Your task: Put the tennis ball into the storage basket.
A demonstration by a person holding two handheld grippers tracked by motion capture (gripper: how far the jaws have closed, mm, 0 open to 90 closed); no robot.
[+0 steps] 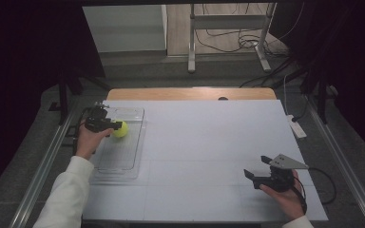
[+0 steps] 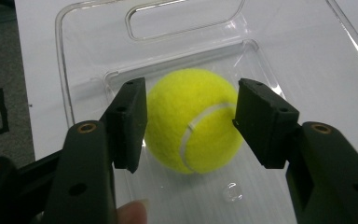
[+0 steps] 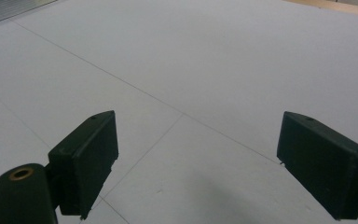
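Note:
A yellow tennis ball (image 1: 120, 129) (image 2: 193, 121) sits in the far part of a clear plastic tray (image 1: 123, 161) (image 2: 93, 28) at the table's left. My left gripper (image 1: 116, 126) (image 2: 191, 112) is shut on the ball, one black pad pressed against each side of it. The ball is low over or on the tray floor; I cannot tell which. At the near right, my right gripper (image 1: 255, 166) (image 3: 196, 158) is open over the bare white tabletop, nothing between its fingers.
The white table sheet (image 1: 209, 142) runs from the tray to the right edge. A white power strip (image 1: 297, 127) lies off that edge. A wooden strip (image 1: 190, 93) borders the far side, with a metal stand (image 1: 228, 28) and cables beyond.

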